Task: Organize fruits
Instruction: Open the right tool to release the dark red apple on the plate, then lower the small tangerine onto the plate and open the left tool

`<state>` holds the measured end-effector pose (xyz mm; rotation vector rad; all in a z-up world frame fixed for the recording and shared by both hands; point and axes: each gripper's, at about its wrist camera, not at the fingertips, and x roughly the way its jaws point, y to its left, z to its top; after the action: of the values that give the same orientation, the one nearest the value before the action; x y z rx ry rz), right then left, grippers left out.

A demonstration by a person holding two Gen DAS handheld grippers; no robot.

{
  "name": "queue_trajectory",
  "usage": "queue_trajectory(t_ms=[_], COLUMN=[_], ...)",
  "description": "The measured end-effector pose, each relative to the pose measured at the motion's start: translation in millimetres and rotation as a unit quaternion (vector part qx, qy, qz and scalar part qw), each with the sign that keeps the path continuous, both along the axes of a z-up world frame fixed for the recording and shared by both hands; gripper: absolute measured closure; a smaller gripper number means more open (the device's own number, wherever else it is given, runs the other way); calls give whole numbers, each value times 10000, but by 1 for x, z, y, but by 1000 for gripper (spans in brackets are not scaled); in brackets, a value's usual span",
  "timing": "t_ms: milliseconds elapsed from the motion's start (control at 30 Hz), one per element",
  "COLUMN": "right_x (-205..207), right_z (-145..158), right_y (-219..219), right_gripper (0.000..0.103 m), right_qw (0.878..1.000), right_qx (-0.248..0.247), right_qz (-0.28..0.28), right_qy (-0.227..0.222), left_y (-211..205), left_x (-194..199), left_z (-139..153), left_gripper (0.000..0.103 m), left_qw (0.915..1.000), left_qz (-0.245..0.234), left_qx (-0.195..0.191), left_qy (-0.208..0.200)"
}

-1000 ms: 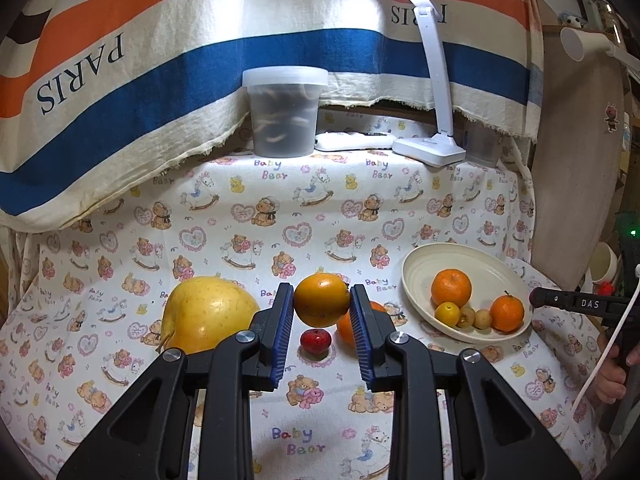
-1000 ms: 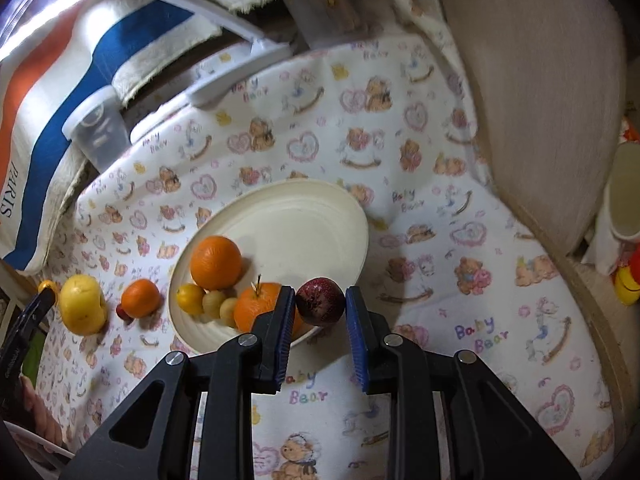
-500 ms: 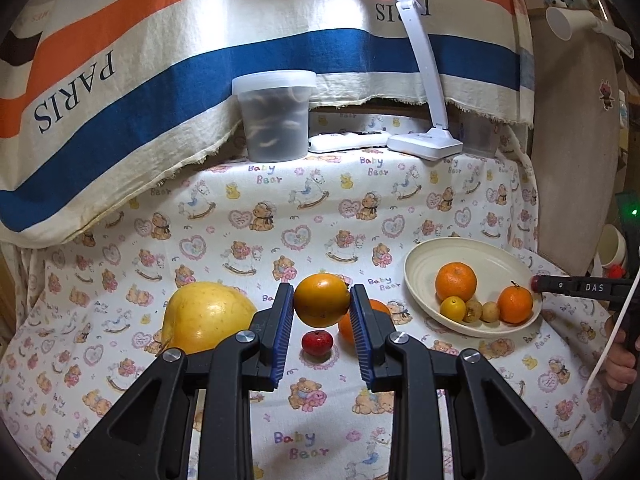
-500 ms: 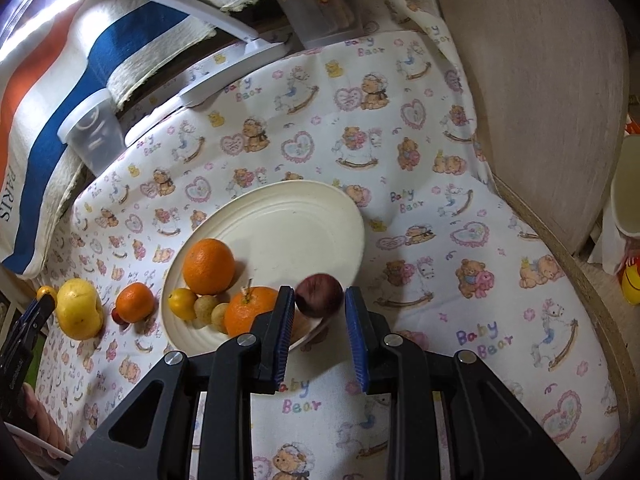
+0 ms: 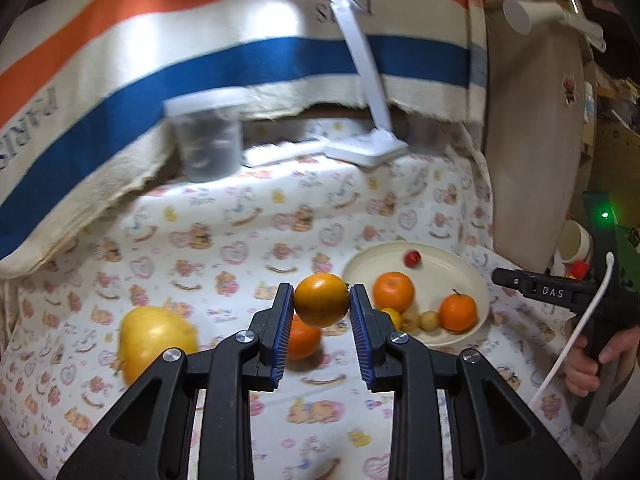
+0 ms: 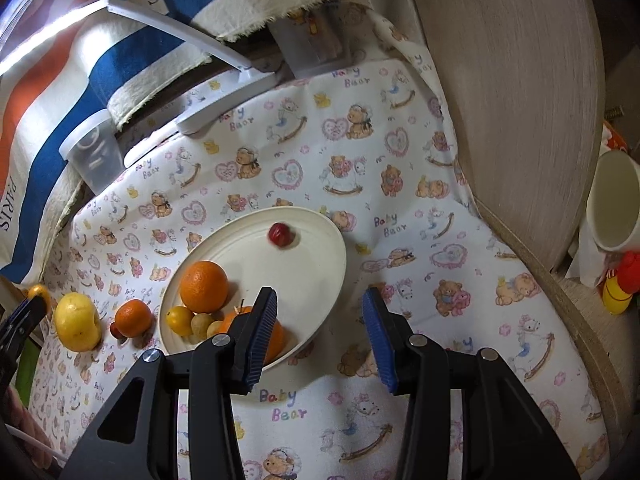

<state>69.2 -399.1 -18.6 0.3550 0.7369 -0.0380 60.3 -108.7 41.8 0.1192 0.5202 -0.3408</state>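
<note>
My left gripper (image 5: pixel 322 306) is shut on an orange fruit (image 5: pixel 321 299) held above the cloth. My right gripper (image 6: pixel 320 334) is open and empty above the near rim of the cream plate (image 6: pixel 320 240). A small dark red fruit (image 6: pixel 280 234) lies on the far part of the plate and also shows in the left wrist view (image 5: pixel 412 258). The plate also holds a large orange (image 6: pixel 204 286), a stemmed orange (image 5: pixel 458 312), a small yellow fruit (image 6: pixel 180 320) and small tan fruits (image 6: pixel 202 324). On the cloth lie a yellow pear-like fruit (image 6: pixel 76 322), an orange (image 6: pixel 132 318) and a tiny red fruit (image 6: pixel 116 330).
A lidded plastic tub (image 5: pixel 208 138), a white desk lamp (image 5: pixel 368 148) and a striped PARIS cloth (image 5: pixel 120 80) stand at the back. A wooden panel (image 6: pixel 520 100) rises on the right, with a white cup (image 6: pixel 612 204) beyond it.
My right gripper has opened and let go of the dark red fruit, which now lies on the plate. My left gripper has swung right toward the plate with the orange fruit.
</note>
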Motion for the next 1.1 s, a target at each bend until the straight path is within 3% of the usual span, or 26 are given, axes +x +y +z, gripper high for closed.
queue_trajectory(t_ms=[133, 233, 367, 533, 867, 933, 967, 1000, 1100], right_x=[-2, -3, -5, -2, -5, -5, -5, -5, -5], right_z=[-1, 0, -2, -9, -3, -3, -3, -3, -3], right_y=[12, 20, 18, 15, 22, 23, 23, 24, 22], right_gripper=[57, 57, 57, 57, 57, 57, 57, 57, 57], right_qw=[9998, 9992, 9995, 9998, 9990, 9990, 9989, 9989, 9990], right_qx=[-152, -366, -289, -196, -420, -413, -433, -444, -436], right_qz=[32, 106, 71, 46, 102, 113, 117, 112, 57], right_qy=[-87, -133, -133, 32, -97, -93, -98, -102, -112], left_y=[-28, -42, -55, -69, -74, -73, -73, -71, -69], left_x=[29, 54, 78, 85, 101, 103, 103, 102, 91], left_z=[-11, -26, -43, -47, -56, -59, -60, -59, -50], left_gripper=[75, 75, 75, 75, 75, 64, 49, 41, 37], left_qw=[9977, 9924, 9842, 9830, 9812, 9806, 9801, 9805, 9853], left_qz=[-18, -161, -227, -272, -109, 6, 27, 10, -24], left_qx=[327, 201, 71, 53, 130, 225, 235, 191, 301], left_qy=[593, 1201, 1754, 1814, 1924, 1949, 1971, 1955, 1681])
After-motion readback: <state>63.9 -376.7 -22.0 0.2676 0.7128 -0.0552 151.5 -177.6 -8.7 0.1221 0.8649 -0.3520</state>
